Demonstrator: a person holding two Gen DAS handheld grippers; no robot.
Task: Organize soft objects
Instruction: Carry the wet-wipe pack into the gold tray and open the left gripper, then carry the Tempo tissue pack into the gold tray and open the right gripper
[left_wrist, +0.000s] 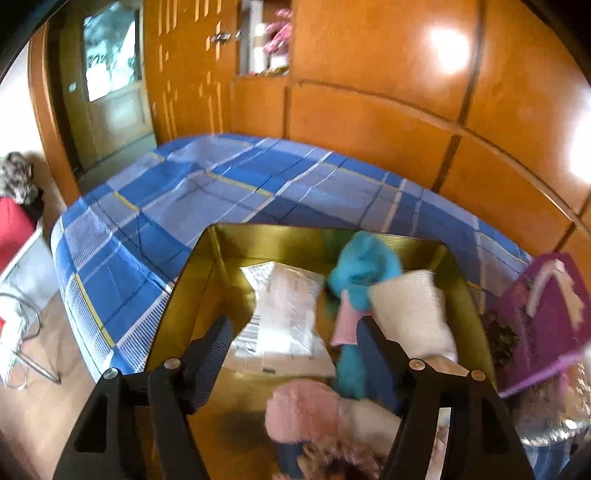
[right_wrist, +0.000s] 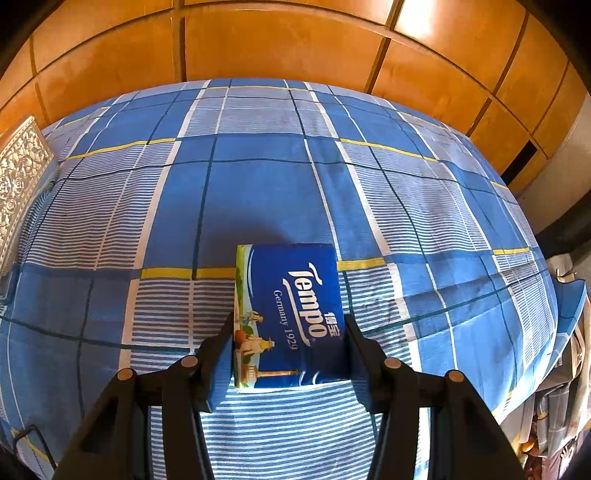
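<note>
In the left wrist view an open gold box (left_wrist: 458, 280) sits on the blue plaid bed. Inside lie a white plastic packet (left_wrist: 284, 317), a white cushion (left_wrist: 413, 306), a fluffy teal toy (left_wrist: 360, 273) and a pink plush (left_wrist: 303, 410). My left gripper (left_wrist: 295, 343) hovers over the box, open, with nothing pressed between its pads; the teal toy hangs blurred by the right finger (left_wrist: 376, 347). In the right wrist view my right gripper (right_wrist: 288, 343) is shut on a blue Tempo tissue pack (right_wrist: 291, 306), which rests on the sheet.
A purple bag (left_wrist: 543, 321) stands just right of the box. Orange wooden panels (left_wrist: 369, 110) back the bed. A metal chair (left_wrist: 26, 332) stands on the floor at left. A patterned white cushion (right_wrist: 22, 173) lies at the bed's left edge.
</note>
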